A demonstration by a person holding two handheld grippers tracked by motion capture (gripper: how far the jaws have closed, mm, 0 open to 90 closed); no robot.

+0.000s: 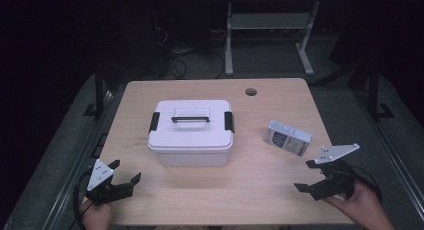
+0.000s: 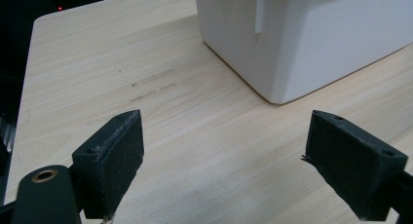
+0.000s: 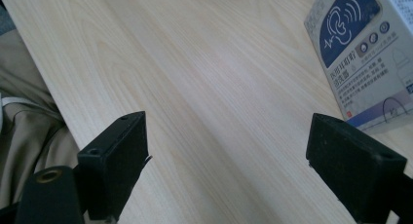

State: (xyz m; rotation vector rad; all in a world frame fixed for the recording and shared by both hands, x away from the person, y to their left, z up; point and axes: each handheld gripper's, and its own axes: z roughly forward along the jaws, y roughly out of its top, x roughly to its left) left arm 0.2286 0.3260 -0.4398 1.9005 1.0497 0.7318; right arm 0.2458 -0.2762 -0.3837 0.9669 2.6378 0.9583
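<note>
Currently | left gripper (image 1: 124, 172) hovering near storage box (image 1: 191, 132), jaws gaping wide | right gripper (image 1: 306, 175) hovering near carton (image 1: 287, 138), jaws gaping wide

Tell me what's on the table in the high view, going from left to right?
Left gripper → white storage box with its black handle → small carton → right gripper.

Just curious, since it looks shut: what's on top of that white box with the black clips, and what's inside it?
On top of the white storage box sits its lid, with a black carry handle and side clips. The closed lid and opaque walls hide anything inside.
</note>
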